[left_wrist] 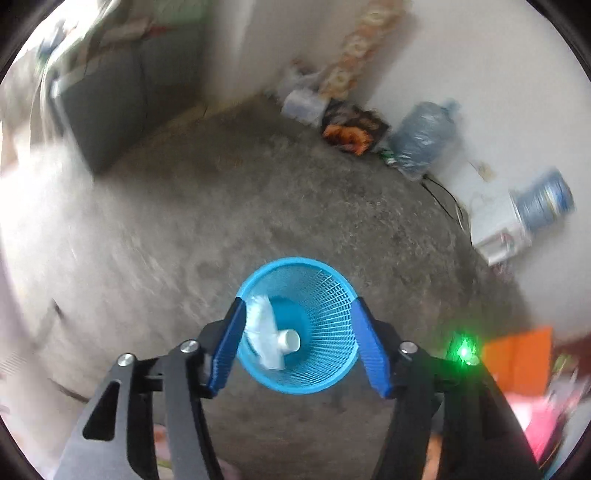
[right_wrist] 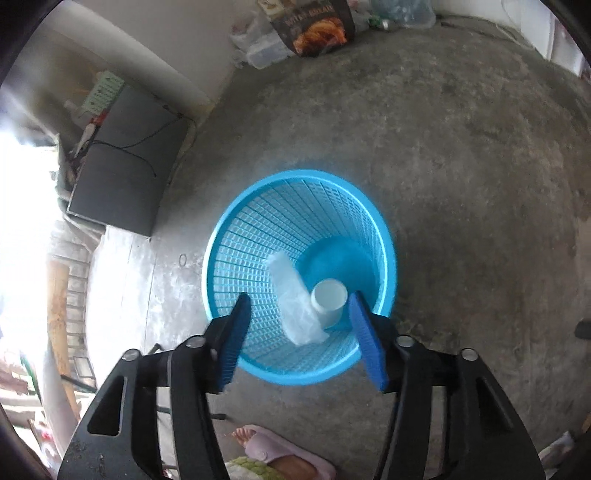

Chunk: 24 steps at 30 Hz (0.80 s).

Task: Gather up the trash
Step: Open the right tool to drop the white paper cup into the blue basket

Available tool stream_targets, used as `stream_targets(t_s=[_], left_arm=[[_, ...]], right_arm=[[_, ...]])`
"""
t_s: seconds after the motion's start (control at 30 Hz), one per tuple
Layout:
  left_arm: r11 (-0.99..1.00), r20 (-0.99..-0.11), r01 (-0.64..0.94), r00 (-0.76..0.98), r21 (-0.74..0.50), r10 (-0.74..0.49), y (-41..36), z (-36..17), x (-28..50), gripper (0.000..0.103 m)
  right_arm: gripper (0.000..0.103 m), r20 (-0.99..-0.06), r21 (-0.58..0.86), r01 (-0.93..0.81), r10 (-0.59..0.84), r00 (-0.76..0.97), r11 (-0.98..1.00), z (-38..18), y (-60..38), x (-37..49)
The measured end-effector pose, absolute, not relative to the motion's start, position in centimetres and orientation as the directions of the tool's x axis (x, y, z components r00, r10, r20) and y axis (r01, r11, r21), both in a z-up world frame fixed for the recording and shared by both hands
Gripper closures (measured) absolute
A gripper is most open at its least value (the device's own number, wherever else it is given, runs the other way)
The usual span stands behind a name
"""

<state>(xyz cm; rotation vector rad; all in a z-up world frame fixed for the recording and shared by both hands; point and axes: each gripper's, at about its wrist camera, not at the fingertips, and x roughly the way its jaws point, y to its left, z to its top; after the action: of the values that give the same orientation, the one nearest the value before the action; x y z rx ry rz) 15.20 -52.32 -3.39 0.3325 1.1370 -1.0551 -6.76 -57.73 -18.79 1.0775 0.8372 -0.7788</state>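
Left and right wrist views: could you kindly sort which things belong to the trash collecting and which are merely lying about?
Job:
blue mesh basket
white cup
crumpled plastic wrapper

Lying about:
snack bag
water jug
dark box
orange sheet

left wrist view is smeared: the water jugs (left_wrist: 546, 201) by the wall are just blurry blobs, orange and pink stuff (left_wrist: 517, 360) at the right edge unreadable. Right view cuts off a slippered foot (right_wrist: 266, 448) at the bottom
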Motion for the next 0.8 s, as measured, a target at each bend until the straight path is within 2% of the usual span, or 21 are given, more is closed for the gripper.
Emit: stream_targets(t_s=[0.17, 0.23, 0.27, 0.4, 0.53, 0.67, 0.8], left_arm=[[0.425, -0.792, 0.889, 0.132, -0.171, -0.596, -44.0, 4.5, 13.2, 0.020], [0.459, -0.753, 0.875, 0.196, -0.156, -0.629, -38.8, 7.5, 13.2, 0.017], [0.481, -0.740, 0.862, 0.219, -0.158, -0.636, -36.8, 8.3, 13.4, 0.015], [0.623, -0.686, 0.765, 0.366, -0.163, -0.629, -26.7, 11.7, 14.6, 0.014], [0.772, -0.636, 0.617, 0.536, -0.153, -0.555, -16.4, 13.9, 15.0, 0.012], [0.868, -0.592, 0.456, 0.651, -0.196, -0.476, -7.3, 14.4, 13.8, 0.009], [0.904, -0.603, 0.346, 0.674, -0.252, -0.426, -1.6, 12.9, 12.3, 0.009]], right_arm=[[0.022, -0.892, 0.286, 0.869, -0.219, 0.395, 0.404, -15.3, -55.0, -7.2], [0.011, -0.889, 0.222, 0.865, -0.271, 0.369, 0.450, -13.7, -53.5, -7.2], [0.009, -0.886, 0.197, 0.858, -0.290, 0.363, 0.474, -12.9, -52.8, -7.1], [0.008, -0.849, 0.056, 0.785, -0.385, 0.362, 0.616, -9.3, -48.7, -5.1], [0.008, -0.786, -0.068, 0.689, -0.464, 0.408, 0.722, -5.4, -44.5, -2.0], [0.008, -0.708, -0.055, 0.548, -0.420, 0.567, 0.834, -1.3, -40.1, 0.7], [0.008, -0.606, 0.049, 0.395, -0.287, 0.742, 0.918, 2.2, -36.2, 1.9]])
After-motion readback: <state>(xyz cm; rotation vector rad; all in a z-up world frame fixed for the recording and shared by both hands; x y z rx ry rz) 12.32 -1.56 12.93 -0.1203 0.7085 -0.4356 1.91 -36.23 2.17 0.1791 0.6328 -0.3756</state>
